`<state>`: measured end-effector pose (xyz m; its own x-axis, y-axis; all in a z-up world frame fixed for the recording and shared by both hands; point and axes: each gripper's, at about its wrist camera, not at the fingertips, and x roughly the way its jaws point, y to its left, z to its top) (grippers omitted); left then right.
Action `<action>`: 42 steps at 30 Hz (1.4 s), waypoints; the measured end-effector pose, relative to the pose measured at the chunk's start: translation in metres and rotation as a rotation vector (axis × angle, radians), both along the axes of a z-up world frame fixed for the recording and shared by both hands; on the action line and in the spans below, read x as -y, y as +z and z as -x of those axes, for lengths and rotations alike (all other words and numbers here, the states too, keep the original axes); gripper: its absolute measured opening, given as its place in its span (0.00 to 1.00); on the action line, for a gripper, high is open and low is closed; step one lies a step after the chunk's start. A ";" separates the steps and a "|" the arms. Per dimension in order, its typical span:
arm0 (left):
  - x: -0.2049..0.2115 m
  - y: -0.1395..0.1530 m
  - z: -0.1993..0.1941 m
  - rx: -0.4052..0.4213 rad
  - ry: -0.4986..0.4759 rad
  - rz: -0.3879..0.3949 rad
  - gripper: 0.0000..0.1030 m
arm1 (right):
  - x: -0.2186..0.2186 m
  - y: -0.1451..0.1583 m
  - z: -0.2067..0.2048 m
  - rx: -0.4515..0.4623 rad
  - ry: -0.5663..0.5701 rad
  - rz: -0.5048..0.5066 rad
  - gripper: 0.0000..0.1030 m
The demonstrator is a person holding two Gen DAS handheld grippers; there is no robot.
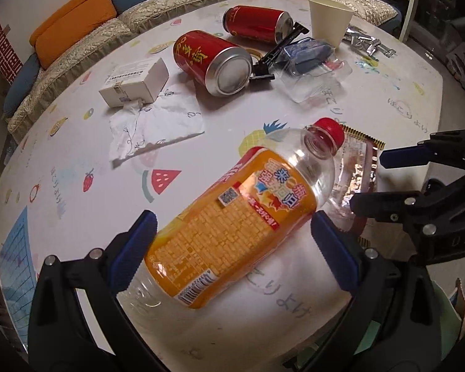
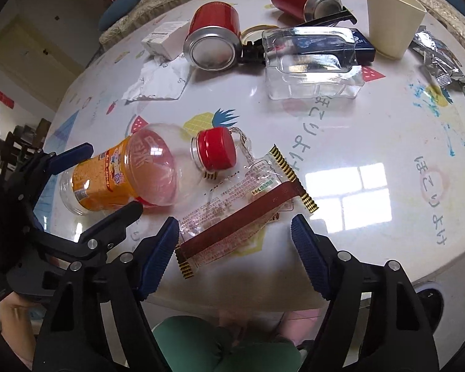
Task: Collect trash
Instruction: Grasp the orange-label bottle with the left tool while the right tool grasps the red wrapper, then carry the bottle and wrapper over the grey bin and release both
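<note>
An empty plastic bottle (image 1: 232,217) with an orange label and red cap lies on the white table (image 1: 77,161). My left gripper (image 1: 232,245) is open with its jaws on either side of the bottle's body; it also shows in the right wrist view (image 2: 108,179) around the bottle (image 2: 124,176). A clear snack wrapper (image 2: 241,204) with a brown stripe lies beside the bottle's cap. My right gripper (image 2: 235,245) is open over the wrapper's near end, and it shows in the left wrist view (image 1: 369,183) at the right edge.
Farther back lie two red cans (image 1: 214,62) (image 1: 257,24), a white box (image 1: 133,83), crumpled paper (image 1: 152,127), a clear plastic tray (image 2: 313,62), a dark blue pack (image 2: 359,43), a paper cup (image 2: 390,18) and a foil wrapper (image 2: 440,55). A sofa (image 1: 77,52) borders the far side.
</note>
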<state>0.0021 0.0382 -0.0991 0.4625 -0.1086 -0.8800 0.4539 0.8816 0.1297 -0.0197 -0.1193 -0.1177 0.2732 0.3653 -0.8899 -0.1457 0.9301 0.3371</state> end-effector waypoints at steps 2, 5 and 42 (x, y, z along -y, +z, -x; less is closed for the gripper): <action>0.000 -0.003 -0.003 -0.008 -0.008 -0.017 0.94 | -0.002 -0.003 -0.003 -0.008 0.000 0.005 0.70; 0.001 -0.010 -0.009 -0.047 -0.042 -0.031 0.94 | -0.004 -0.007 -0.008 -0.017 -0.009 0.015 0.66; 0.018 0.043 -0.008 -0.118 0.015 0.258 0.61 | 0.094 0.041 0.020 0.059 -0.032 -0.119 0.03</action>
<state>0.0104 0.0202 -0.0558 0.3618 -0.3300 -0.8719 0.4394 0.8852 -0.1527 -0.0402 -0.2133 -0.0766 0.3374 0.4578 -0.8225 -0.1395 0.8885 0.4372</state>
